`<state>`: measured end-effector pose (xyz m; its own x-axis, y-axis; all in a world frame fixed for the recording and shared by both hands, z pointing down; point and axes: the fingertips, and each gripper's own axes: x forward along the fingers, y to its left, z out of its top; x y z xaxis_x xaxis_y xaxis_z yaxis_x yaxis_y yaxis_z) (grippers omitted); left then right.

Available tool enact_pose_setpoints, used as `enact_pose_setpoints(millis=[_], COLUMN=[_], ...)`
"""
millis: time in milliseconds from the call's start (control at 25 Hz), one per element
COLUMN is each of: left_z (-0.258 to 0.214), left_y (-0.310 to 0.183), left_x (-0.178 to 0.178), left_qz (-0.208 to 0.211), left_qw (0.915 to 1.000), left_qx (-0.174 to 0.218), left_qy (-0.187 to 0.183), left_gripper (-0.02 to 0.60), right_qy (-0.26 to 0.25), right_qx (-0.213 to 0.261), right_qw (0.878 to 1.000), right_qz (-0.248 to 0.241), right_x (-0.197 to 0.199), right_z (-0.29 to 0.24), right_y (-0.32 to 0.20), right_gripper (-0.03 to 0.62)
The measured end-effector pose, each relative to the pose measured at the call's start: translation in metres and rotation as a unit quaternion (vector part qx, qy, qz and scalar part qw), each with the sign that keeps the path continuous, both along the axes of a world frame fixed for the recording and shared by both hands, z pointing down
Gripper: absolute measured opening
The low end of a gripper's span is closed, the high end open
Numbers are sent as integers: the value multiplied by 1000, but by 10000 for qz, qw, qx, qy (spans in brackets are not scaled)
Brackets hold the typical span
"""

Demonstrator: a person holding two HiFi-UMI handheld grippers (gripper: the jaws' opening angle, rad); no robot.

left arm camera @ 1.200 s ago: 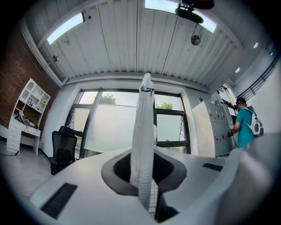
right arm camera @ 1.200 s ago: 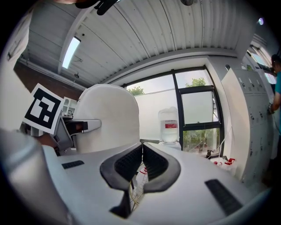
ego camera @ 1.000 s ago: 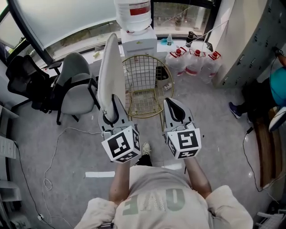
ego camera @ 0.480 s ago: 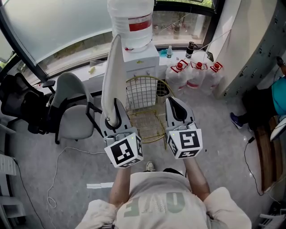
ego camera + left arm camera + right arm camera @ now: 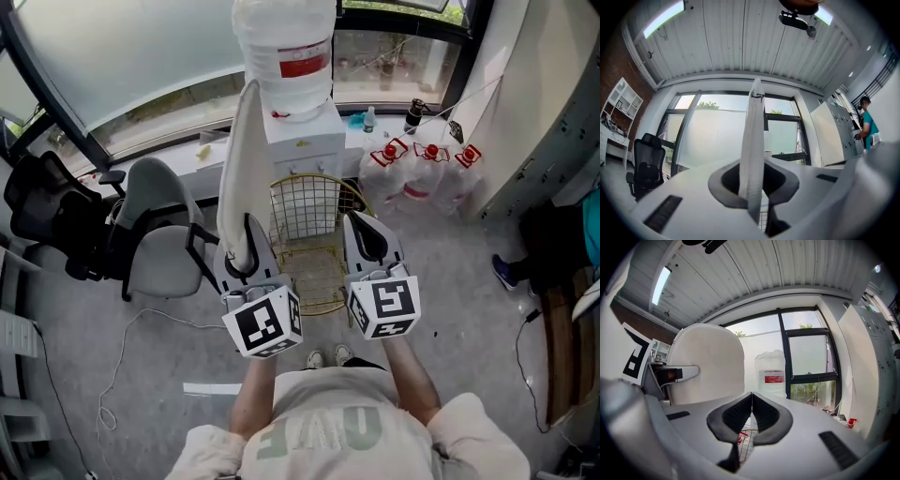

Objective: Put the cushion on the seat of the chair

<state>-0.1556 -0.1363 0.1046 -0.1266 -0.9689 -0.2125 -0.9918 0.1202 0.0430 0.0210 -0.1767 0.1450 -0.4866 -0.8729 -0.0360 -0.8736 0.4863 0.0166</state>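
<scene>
Cushion (image 5: 240, 159), white, thin and flat: held on edge with its long axis upright, lower end clamped in the left hand-held gripper (image 5: 246, 236), above and just left of the gold wire chair (image 5: 314, 220). Right hand-held gripper (image 5: 367, 234) was clenched on nothing, jaws meeting, beside the left one over the seat. Chair was hemmed by the water dispenser (image 5: 298, 141) behind, grey office chair (image 5: 155, 258) left and water jugs (image 5: 424, 173) right, with floor (image 5: 450, 272) open towards the person.

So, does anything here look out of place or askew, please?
Only the cushion: it stands on edge, pinched in the left tongs, not flat on the seat of the wire chair. Nothing looks spilled or damaged.
</scene>
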Motion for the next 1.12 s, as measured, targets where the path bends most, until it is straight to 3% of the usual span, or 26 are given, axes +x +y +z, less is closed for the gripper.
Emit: enact_pose_setpoints(millis=[440,720,920,1040,1120], left_z=[9,38,105,169,218], left_y=[-16,-51,-68,-77,-79], left_x=[10,19,19,18,17], left_qz=[-78,-10,-85,-129,-28], left_qw=[9999,9995,9989,9987,9981], left_qx=[-133,-305,-431,-430,-602], left_qy=[4,-110,-168,-261,-119], left_gripper=[48,49,49,49,49], right_qy=[-118,-80,-186,-524,-573], right_qx=[-94,-5,83,-35,-209], right_qw=[9998,9999,9996,9984,9980], right_qz=[-163,-83,-169,-223,-190], right_x=[4,1,-6,-10,-11], right_z=[5,15,66,121,161], right_y=[-27,-52,-75,-97,-103], right_gripper=[17,17,17,17,17])
